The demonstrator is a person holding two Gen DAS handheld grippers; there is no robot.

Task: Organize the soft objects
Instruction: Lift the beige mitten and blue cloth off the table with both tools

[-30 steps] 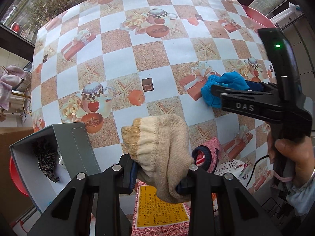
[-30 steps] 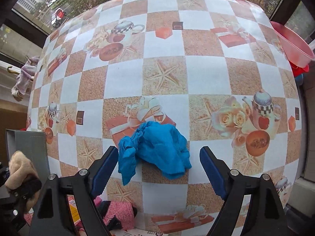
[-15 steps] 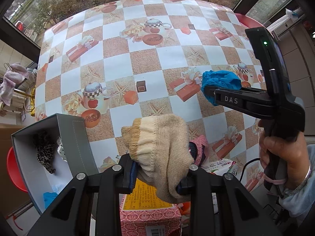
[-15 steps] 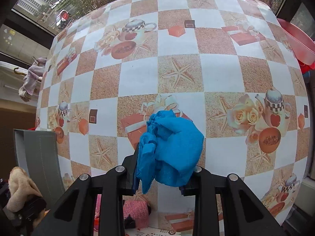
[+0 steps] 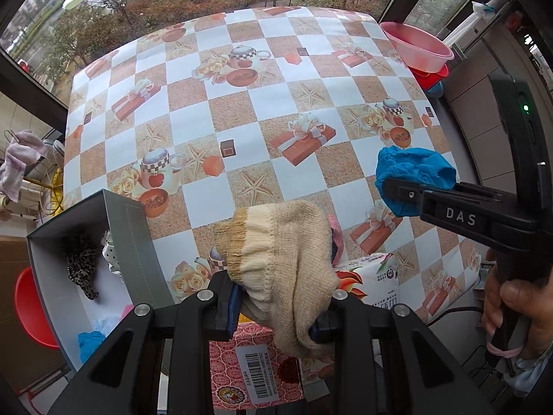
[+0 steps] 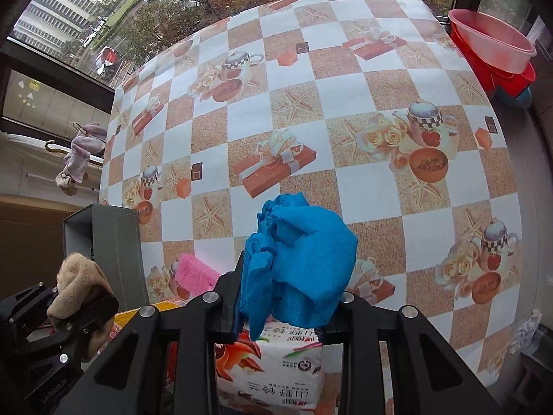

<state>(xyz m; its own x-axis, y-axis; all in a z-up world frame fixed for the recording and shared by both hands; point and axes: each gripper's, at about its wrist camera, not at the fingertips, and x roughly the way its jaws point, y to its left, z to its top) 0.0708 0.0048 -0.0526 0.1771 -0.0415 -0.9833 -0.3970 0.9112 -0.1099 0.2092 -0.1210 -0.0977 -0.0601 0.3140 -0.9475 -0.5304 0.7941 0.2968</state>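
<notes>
My left gripper (image 5: 276, 311) is shut on a beige knitted sock (image 5: 280, 259) and holds it above the table's near edge; the sock also shows in the right wrist view (image 6: 77, 287). My right gripper (image 6: 287, 307) is shut on a crumpled blue cloth (image 6: 300, 266), lifted off the table; the cloth also shows in the left wrist view (image 5: 411, 173). A grey open box (image 5: 131, 242) at the left holds a leopard-print piece (image 5: 81, 263), a dotted piece and a blue item. A pink knitted piece (image 6: 193, 273) lies on the table near the box.
The table has a checkered cloth (image 5: 242, 110) with teapot and gift prints. A tissue pack (image 6: 276, 370) and a red patterned box (image 5: 249, 370) sit at the near edge. Pink and red basins (image 5: 421, 48) stand at the far right. A red bowl (image 5: 31, 307) is left of the grey box.
My right gripper closed on the blue cloth and lifted it off the table toward me. My left gripper rose and drew back with the sock, so more of the grey box shows.
</notes>
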